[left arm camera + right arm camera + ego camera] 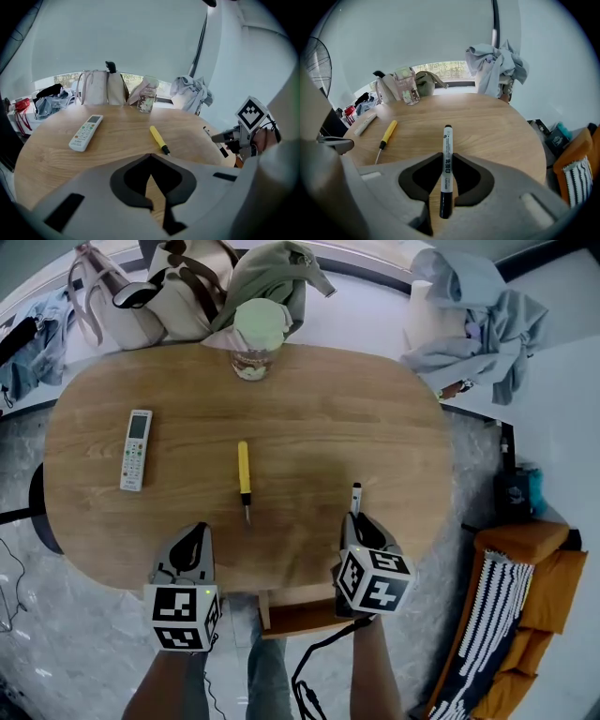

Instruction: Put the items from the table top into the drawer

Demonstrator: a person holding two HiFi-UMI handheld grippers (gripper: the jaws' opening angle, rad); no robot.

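Drawer (298, 613) sits open under the near desk (328, 409) edge, between my two claws. Right claw (447, 161) is clamped on the marker (447, 140), one end sticking out ahead over the desk. Left claw (150, 158) is closed, tips together, nothing in it. Further out: screwdriver (244, 472) mid-desk, remote (136, 450) to its left, jar (255, 348) at the far edge, bags (159, 292) behind it.

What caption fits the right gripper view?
Right gripper shut on a white marker, wooden table and yellow screwdriver beyond.
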